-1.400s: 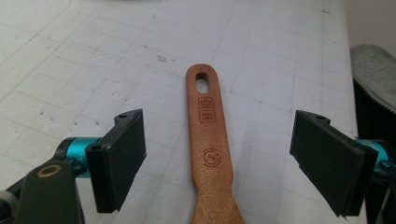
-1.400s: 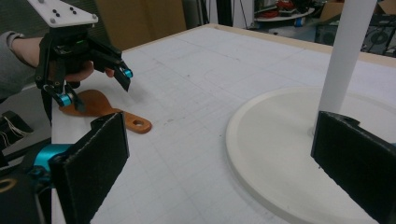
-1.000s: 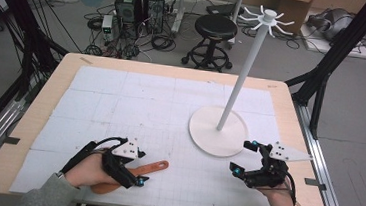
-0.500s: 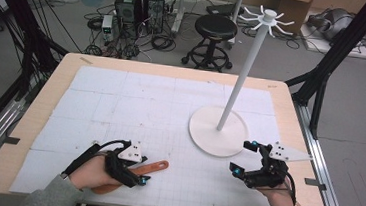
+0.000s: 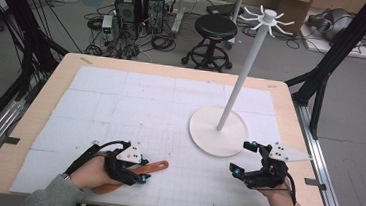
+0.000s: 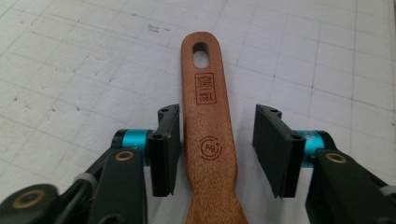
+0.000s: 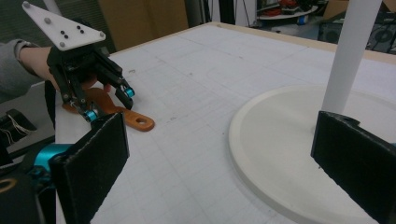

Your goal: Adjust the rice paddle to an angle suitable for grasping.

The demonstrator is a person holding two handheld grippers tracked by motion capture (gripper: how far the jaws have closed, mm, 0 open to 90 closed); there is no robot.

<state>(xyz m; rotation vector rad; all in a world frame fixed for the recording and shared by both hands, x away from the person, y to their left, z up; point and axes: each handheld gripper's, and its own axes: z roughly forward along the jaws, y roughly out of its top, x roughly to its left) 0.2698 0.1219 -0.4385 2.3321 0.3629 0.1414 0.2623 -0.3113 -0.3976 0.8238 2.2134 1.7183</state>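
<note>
Closing one left gripper (image 6: 217, 140) around one wooden spatula handle (image 6: 208, 121) near the table's six o'clock edge.

Seen from above: two grippers, one wooden spatula (image 5: 153, 167), one white stand (image 5: 218, 131) with a tall pole and round base, all on one white gridded mat (image 5: 145, 105) over a wooden table (image 5: 46, 91). Spatula lying flat at seven o'clock on the mat, hanging-hole end pointing toward three o'clock. Left tongs apart but just narrowing, straddling the handle, one pad just beside the wood, the other a clear gap off, not yet clamped. Right gripper (image 5: 249, 159) at five o'clock, tongs wide apart and holding nothing, just beside the stand's base.
</note>
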